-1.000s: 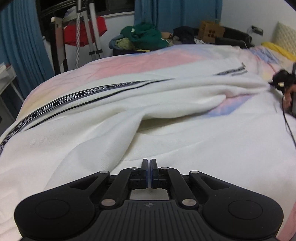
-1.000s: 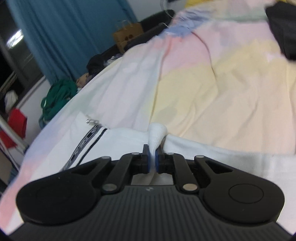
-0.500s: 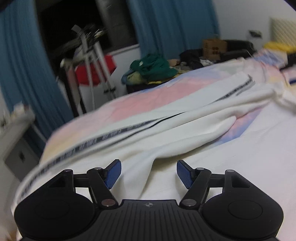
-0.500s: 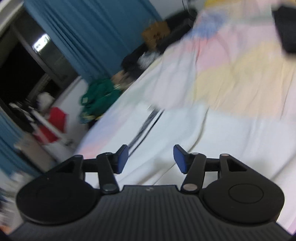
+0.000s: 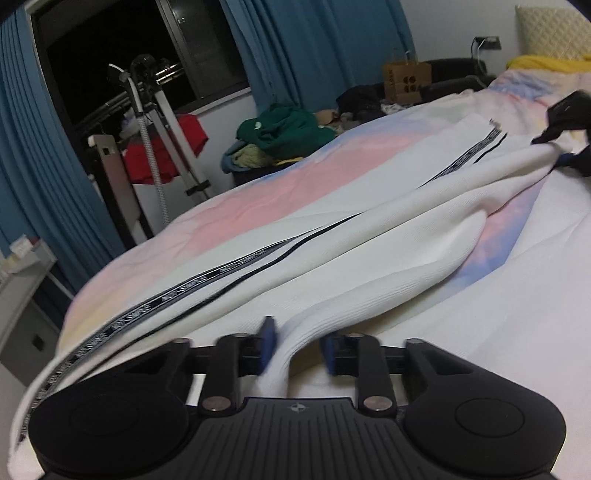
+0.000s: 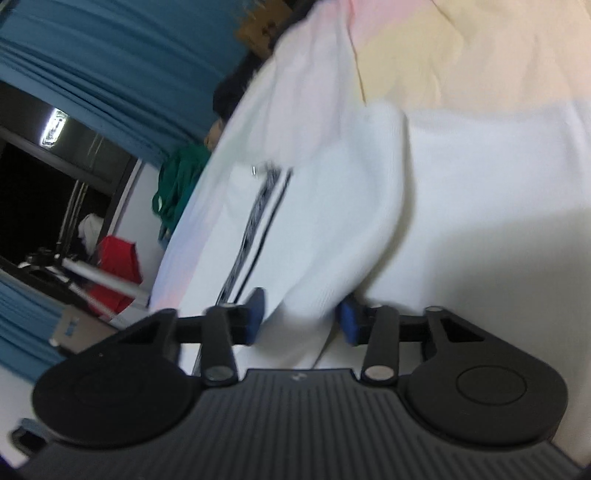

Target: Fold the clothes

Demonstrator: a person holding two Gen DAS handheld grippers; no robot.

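A white knit garment [image 5: 332, 236] with a black lettered stripe lies stretched along the pastel bed sheet [image 5: 258, 195]. My left gripper [image 5: 297, 349] sits low at its near end. Its jaws are closing, with a raised fold of the white fabric between the blue pads, which stand a little apart from it. In the right wrist view my right gripper [image 6: 303, 319] straddles another thick fold of the garment [image 6: 332, 206]. Those jaws are closing too, and a gap still shows beside the left pad. That gripper also appears small at the garment's far end [image 5: 556, 149].
Beyond the bed's far edge lie a pile of green clothes [image 5: 288, 129], a brown paper bag [image 5: 406, 79] and dark clothes. A steamer stand [image 5: 147, 110] with a red cloth [image 5: 166, 147] stands by the dark window and blue curtains [image 5: 314, 48]. A pillow [image 5: 546, 29] is at the back right.
A second ago both grippers were shut, the right one on a pinch of white fabric. They opened wide and lifted, then came back down, rolled, and narrowed around new folds.
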